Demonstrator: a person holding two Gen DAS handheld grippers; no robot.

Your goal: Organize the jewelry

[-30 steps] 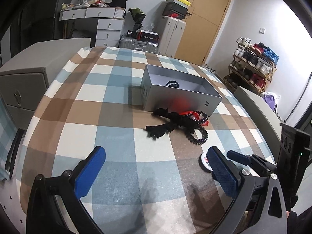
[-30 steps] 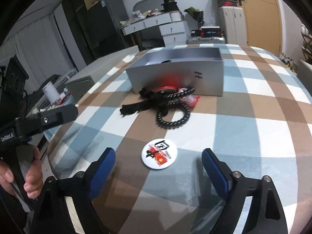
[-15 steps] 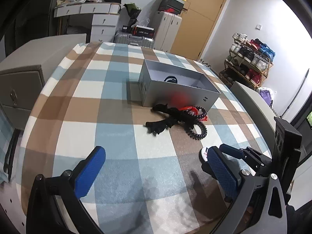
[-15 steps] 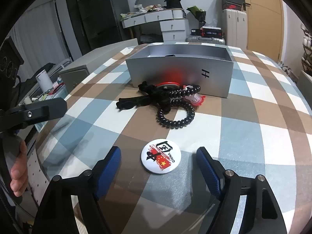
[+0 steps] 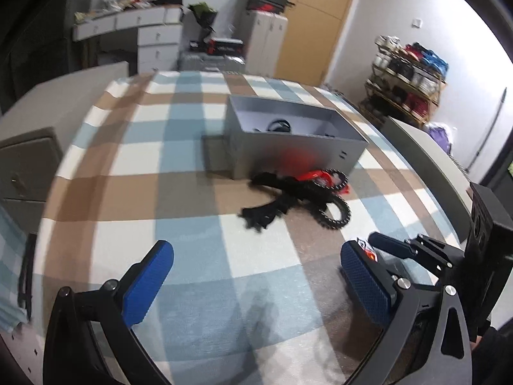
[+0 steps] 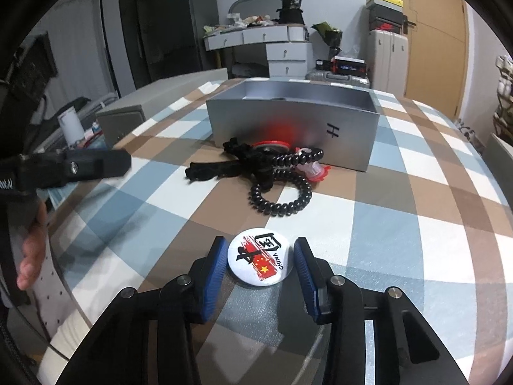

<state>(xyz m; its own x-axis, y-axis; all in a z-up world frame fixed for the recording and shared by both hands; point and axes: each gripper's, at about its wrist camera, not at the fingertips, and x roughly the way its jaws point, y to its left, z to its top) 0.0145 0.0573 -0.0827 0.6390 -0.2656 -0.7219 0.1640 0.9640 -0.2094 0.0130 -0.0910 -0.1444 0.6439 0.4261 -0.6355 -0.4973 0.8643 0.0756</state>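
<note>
Badge (image 6: 260, 261): glossy, smooth. Box (image 6: 290, 131) behind it: matt grey card w/ slight sheen. Coil tie (image 6: 279, 197) by box: shiny black plastic. Cloth (image 6: 400, 224): woven check.

Bright indoor light, fisheye edges, slight blur.

Table (image 6: 416, 224) carries everything. Box (image 6: 288, 131) sits at 12 o'clock from the right gripper (image 6: 261, 264), toward the far side. Against the box's near wall lies a tangled pile: strap (image 6: 218, 168) at 11 o'clock, coil band (image 6: 280, 197) nearer, at 12, small clip (image 6: 312, 170) just beside the coil's far right. Badge (image 6: 260, 260) lies flat on the table, nearest, between the right gripper's pads (image 6: 213, 276), a pad close on each side. Something lies inside the box (image 5: 279, 125); can't tell what. Left gripper (image 5: 256, 284) is at 9 o'clock of the right one, over bare table. From it, pile at 1 o'clock, box behind the pile.
</note>
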